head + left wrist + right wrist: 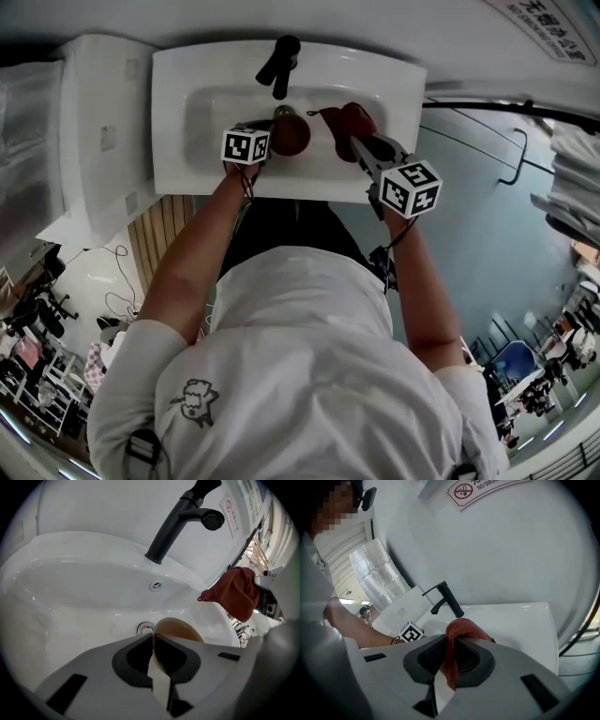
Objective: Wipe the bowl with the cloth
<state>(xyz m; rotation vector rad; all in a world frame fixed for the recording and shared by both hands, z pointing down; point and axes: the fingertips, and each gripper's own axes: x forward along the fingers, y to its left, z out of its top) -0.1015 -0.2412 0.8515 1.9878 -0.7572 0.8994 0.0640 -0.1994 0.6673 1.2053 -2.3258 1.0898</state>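
A brown bowl (290, 134) hangs over the white sink basin (211, 122), tilted on its side. My left gripper (265, 141) is shut on the bowl's rim; in the left gripper view the thin rim (157, 646) runs between the pads and the bowl's pale inside (180, 631) faces away. My right gripper (356, 142) is shut on a red cloth (349, 120), bunched just right of the bowl and apart from it. In the right gripper view the cloth (454, 641) is pinched between the jaws. The left gripper view shows the cloth (236, 592) hanging at the right.
A black tap (279, 64) stands at the back of the sink, its spout (211, 520) above the basin. The drain (145, 628) lies under the bowl. A white cabinet (98, 131) adjoins the sink's left side. A no-smoking sign (480, 487) is on the wall.
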